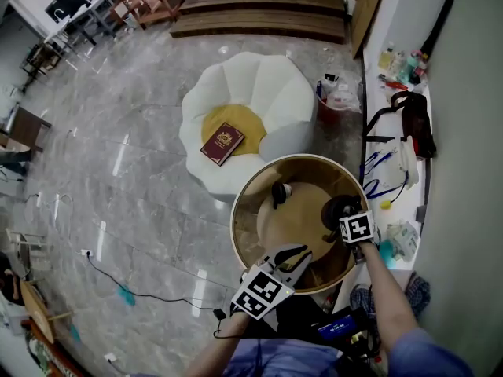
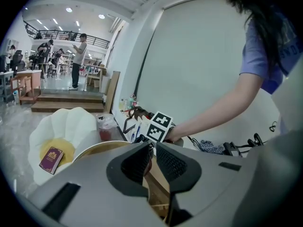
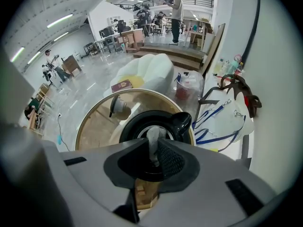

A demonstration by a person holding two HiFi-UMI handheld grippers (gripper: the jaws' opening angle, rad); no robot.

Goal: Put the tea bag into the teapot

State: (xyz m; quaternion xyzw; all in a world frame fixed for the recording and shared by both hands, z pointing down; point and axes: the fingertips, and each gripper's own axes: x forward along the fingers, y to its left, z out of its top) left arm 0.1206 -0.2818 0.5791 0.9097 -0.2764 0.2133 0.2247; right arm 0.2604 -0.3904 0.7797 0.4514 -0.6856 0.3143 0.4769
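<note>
My right gripper [image 3: 152, 151] pinches the tea bag [image 3: 152, 135], which hangs with its long axis down, directly over the teapot [image 3: 129, 126] mouth at twelve o'clock. My left gripper [image 2: 152, 149], nearly closed and empty, is farther, at eight o'clock.

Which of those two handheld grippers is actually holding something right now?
The right gripper: its jaws pinch the tea bag above the black teapot's opening. The left gripper has nothing between its jaws.
</note>
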